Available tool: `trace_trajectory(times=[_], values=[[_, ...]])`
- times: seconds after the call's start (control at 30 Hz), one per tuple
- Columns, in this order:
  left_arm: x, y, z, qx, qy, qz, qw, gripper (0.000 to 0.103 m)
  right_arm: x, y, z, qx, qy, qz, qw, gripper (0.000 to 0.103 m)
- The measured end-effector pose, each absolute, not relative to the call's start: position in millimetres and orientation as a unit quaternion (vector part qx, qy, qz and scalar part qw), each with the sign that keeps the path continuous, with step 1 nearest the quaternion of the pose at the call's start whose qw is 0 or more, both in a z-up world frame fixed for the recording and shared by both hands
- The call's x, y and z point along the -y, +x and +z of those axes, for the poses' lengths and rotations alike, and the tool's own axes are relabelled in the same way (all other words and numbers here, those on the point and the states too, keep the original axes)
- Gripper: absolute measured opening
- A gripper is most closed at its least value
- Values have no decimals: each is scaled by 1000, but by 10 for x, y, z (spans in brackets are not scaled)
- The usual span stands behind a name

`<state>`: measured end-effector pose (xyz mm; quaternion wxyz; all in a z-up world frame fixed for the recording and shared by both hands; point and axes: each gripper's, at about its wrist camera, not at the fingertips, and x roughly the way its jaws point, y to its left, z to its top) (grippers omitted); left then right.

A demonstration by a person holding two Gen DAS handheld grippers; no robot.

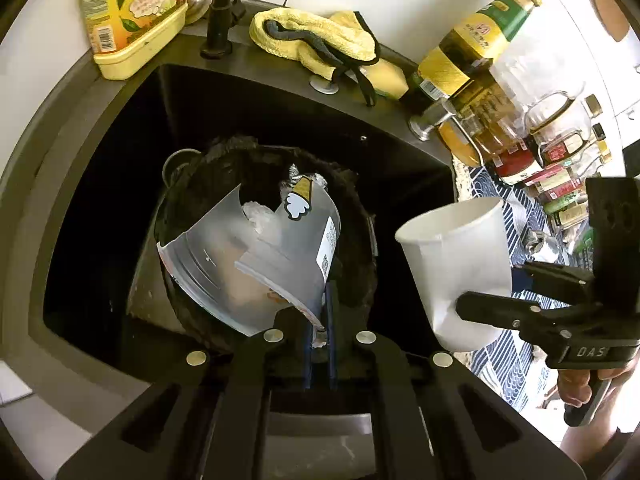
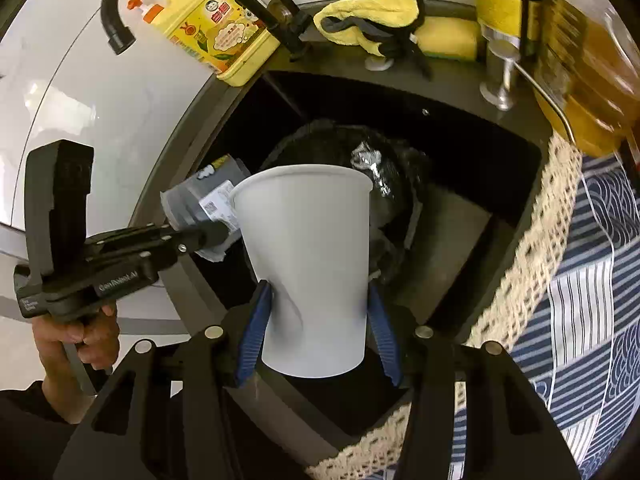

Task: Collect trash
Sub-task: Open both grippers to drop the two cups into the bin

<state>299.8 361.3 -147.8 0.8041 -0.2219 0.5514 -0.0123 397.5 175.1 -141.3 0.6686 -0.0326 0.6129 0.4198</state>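
- At the left of the right wrist view, the left gripper (image 2: 218, 236) is squeezed shut on the rim of a clear plastic cup (image 1: 256, 256).
- That cup hangs over the black trash bag (image 1: 352, 216) sitting in the sink (image 1: 100, 160), at the middle of the frame.
- At the right of the left wrist view, the right gripper (image 2: 320, 328) pinches a white paper cup (image 2: 308, 264), denting it.
- I think the dropping step is on. Next, each cup must be over the bag before the claws let go.

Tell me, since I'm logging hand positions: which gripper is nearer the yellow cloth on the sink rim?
Neither clearly. The left gripper holds a plastic cup, the right gripper a paper cup, both over the sink, short of the yellow cloth.
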Motion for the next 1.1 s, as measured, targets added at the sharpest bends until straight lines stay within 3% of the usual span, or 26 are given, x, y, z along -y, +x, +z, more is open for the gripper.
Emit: trace_trajectory(times=[0.5, 0.57, 0.6, 1.1], values=[[-3899, 3387, -1892, -594, -237, -14, 769, 7, -2156, 4349, -1749, -648, -38, 399, 647, 50], [-3932, 3418, -1876, -590, -234, -4, 773, 38, -2159, 4397, -1781, -652, -32, 389, 650, 68], [-3948, 3427, -1864, -588, -235, 1, 774, 40, -2157, 4419, -1777, -650, -26, 388, 653, 71], [-3927, 3354, -1674, -573, -235, 8, 785, 40, -1933, 4281, -1571, -631, -15, 387, 672, 72]])
